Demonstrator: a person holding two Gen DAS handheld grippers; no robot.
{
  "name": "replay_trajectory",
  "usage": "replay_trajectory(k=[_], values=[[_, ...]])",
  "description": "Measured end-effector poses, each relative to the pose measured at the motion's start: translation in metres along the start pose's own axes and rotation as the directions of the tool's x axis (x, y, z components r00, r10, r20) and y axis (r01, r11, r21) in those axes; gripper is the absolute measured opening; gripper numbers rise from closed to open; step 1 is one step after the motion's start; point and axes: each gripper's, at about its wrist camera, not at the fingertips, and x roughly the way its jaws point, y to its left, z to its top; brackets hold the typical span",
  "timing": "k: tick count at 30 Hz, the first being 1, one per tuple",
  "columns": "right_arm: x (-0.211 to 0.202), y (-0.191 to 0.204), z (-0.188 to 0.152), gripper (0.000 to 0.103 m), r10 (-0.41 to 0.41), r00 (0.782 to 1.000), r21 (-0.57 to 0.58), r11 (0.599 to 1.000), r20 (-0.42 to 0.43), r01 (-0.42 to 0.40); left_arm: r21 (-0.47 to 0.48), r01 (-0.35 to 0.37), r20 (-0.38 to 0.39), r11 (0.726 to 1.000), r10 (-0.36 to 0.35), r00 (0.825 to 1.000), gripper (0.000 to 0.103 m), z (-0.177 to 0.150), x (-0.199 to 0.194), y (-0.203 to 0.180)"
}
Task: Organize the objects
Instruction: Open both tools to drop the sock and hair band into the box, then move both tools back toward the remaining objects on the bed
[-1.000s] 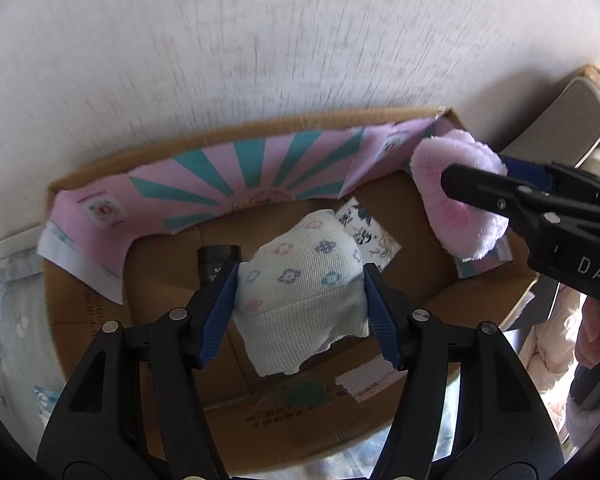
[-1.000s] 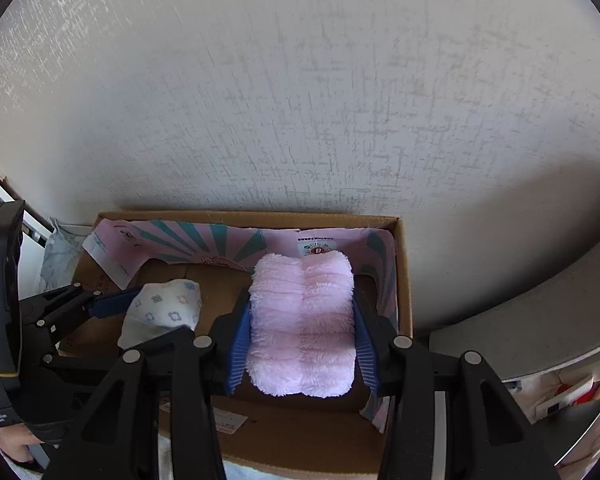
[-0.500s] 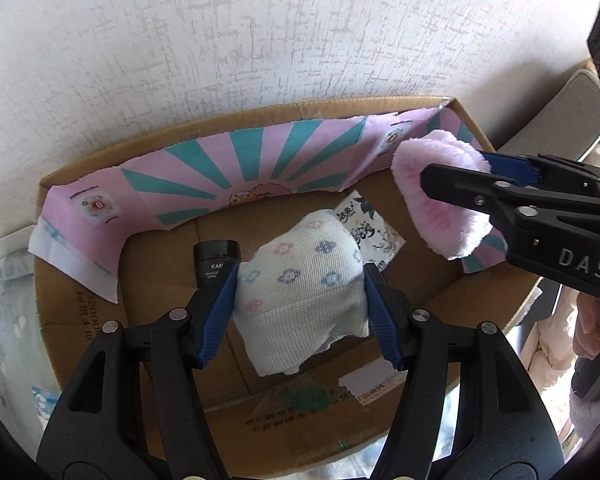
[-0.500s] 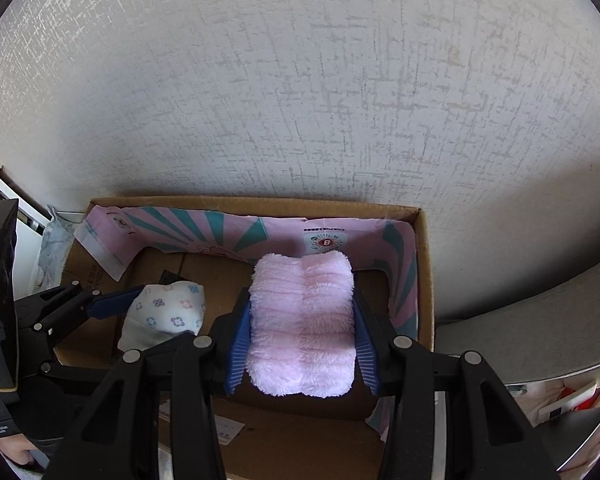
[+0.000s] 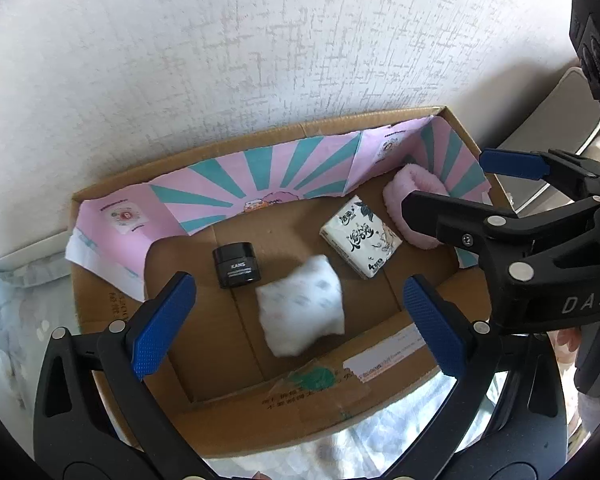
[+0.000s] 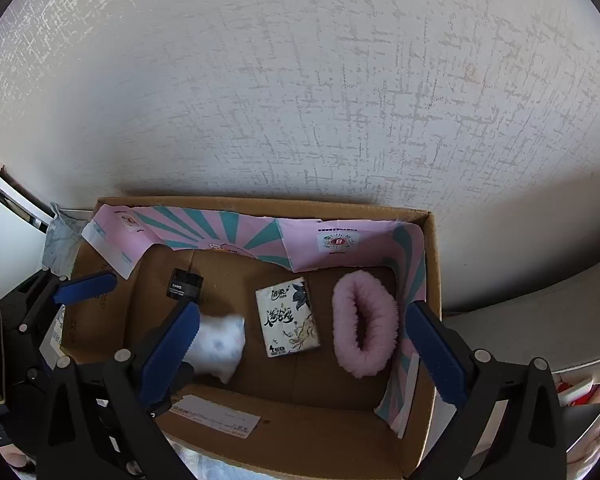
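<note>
Both grippers hang spread and empty above the cardboard box [image 6: 430, 264]; left gripper [image 5: 300, 312], right gripper [image 6: 300, 344]; the patterned sock [image 5: 302, 312], blurred, and pink scrunchie [image 6: 364, 324] sit inside, sorted beside the tissue pack [image 6: 288, 316] and black jar [image 5: 236, 265].

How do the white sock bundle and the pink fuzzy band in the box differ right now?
The white sock bundle is a patterned, solid lump, motion-blurred; the pink fuzzy band is plain, an open ring, sharp. The bundle lies near the black jar; the band sits by the box's right wall. Neither is gripped.
</note>
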Motion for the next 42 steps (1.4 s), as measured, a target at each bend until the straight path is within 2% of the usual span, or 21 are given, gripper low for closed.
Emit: replay_trajectory(k=[5, 10, 21, 25, 31, 36, 42], values=[[-0.01, -0.003, 0.005, 0.102, 0.0, 1.0, 0.015, 1.0, 0.004, 0.0, 0.018, 0.008, 0.018, 1.0, -0.008, 1.0, 0.103, -0.001, -0.003, -0.002], [-0.02, -0.001, 0.006, 0.102, 0.001, 1.0, 0.03, 1.0, 0.001, -0.001, 0.009, 0.015, 0.036, 1.0, -0.015, 0.999, 0.103, -0.002, -0.039, 0.006], [-0.037, 0.02, 0.007, 0.102, -0.029, 1.0, 0.042, 0.999, -0.002, 0.03, -0.002, 0.034, 0.097, 0.999, -0.034, 0.995, 0.103, -0.005, -0.085, 0.023], [-0.049, 0.034, 0.007, 0.102, -0.025, 1.0, 0.054, 0.998, 0.01, 0.025, -0.029, 0.022, 0.137, 0.999, -0.018, 0.99, 0.103, -0.008, -0.105, 0.034], [-0.07, 0.059, 0.006, 0.102, -0.064, 0.998, 0.031, 0.997, 0.022, 0.064, -0.035, 0.009, 0.176, 0.999, -0.003, 0.984, 0.103, -0.019, -0.142, 0.056], [-0.091, 0.085, 0.0, 0.102, -0.115, 0.99, -0.007, 0.993, 0.083, 0.116, -0.045, -0.028, 0.23, 0.999, 0.038, 0.972, 0.103, -0.036, -0.18, 0.083], [-0.105, 0.117, -0.01, 0.102, -0.125, 0.987, -0.022, 0.992, 0.105, 0.128, -0.082, -0.046, 0.279, 0.996, 0.067, 0.958, 0.103, -0.064, -0.217, 0.126]])
